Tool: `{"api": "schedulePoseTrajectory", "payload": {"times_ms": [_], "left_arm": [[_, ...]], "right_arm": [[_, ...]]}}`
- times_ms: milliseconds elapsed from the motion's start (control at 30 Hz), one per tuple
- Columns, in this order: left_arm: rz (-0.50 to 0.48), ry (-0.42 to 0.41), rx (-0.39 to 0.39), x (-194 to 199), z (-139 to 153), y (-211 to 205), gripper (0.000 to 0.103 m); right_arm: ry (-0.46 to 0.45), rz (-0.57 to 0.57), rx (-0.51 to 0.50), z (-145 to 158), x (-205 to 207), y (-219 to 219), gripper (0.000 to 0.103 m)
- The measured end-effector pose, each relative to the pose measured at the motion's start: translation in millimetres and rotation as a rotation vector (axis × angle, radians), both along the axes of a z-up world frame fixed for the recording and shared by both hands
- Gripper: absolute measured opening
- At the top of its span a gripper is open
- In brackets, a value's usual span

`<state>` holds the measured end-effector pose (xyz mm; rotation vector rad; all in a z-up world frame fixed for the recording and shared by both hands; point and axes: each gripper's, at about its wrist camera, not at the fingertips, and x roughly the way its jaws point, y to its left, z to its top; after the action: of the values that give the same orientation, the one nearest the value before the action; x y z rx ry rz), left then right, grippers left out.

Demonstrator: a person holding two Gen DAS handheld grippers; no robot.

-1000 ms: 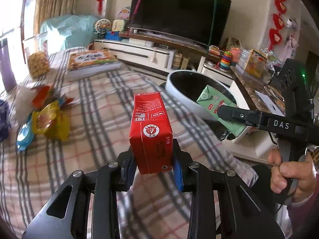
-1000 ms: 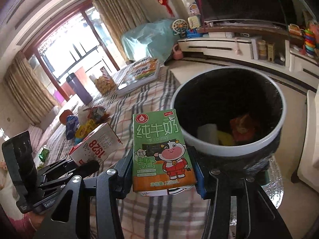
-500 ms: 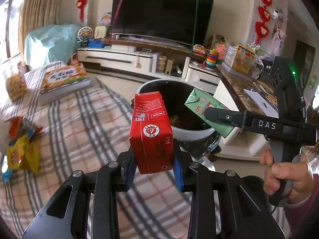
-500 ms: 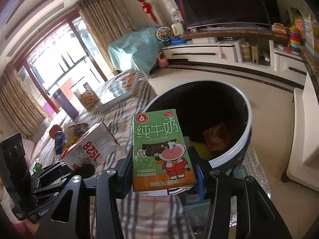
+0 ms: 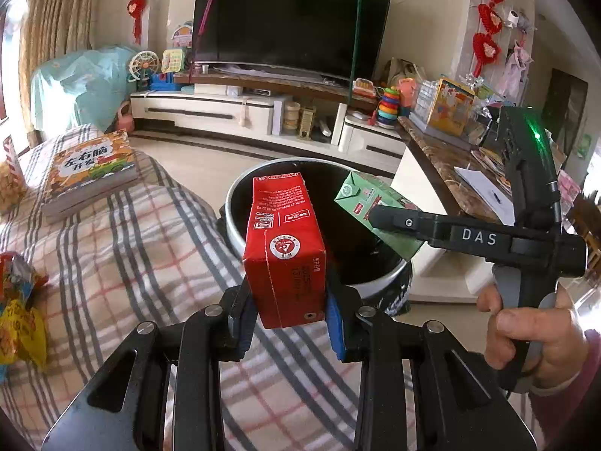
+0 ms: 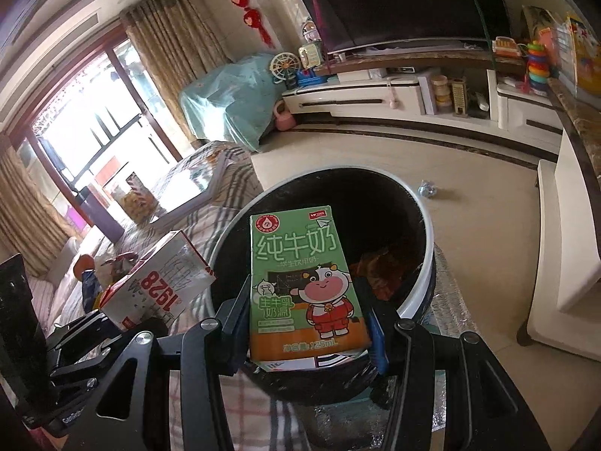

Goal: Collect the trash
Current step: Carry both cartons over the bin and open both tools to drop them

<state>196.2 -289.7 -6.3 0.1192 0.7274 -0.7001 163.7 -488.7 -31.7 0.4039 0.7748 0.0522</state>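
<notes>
My left gripper point(image 5: 287, 323) is shut on a red milk carton point(image 5: 283, 251), held upright in front of the round bin point(image 5: 240, 191) with a white rim and black lining. My right gripper point(image 6: 308, 327) is shut on a green milk carton point(image 6: 304, 285) with a cartoon cow, held over the near rim of the same bin point(image 6: 424, 218). Orange wrappers point(image 6: 383, 267) lie inside the bin. In the left wrist view the green carton point(image 5: 375, 206) hangs over the bin's right side. In the right wrist view the red carton point(image 6: 157, 289) shows its white side at left.
A plaid-covered sofa point(image 5: 124, 248) runs left of the bin, with a stack of books point(image 5: 90, 173) and colourful snack wrappers point(image 5: 18, 308) on it. A TV stand point(image 5: 263, 112) lies beyond; a brown counter point(image 5: 443, 158) stands right. A crumpled scrap point(image 6: 428, 189) lies on the floor.
Both grippers have moved toward the bin with their cartons; the bin now sits directly behind both cartons. Both grips are unchanged.
</notes>
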Motion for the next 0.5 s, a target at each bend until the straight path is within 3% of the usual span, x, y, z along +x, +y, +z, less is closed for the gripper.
{"api": "schedulePoseTrajectory", "payload": {"times_ms": [500], "left_arm": [[-0.013, 0.014, 0.017, 22, -1, -24, 0.03]], "right_arm": [[0.028, -0.007, -0.026, -3, 29, -10, 0.051]]}}
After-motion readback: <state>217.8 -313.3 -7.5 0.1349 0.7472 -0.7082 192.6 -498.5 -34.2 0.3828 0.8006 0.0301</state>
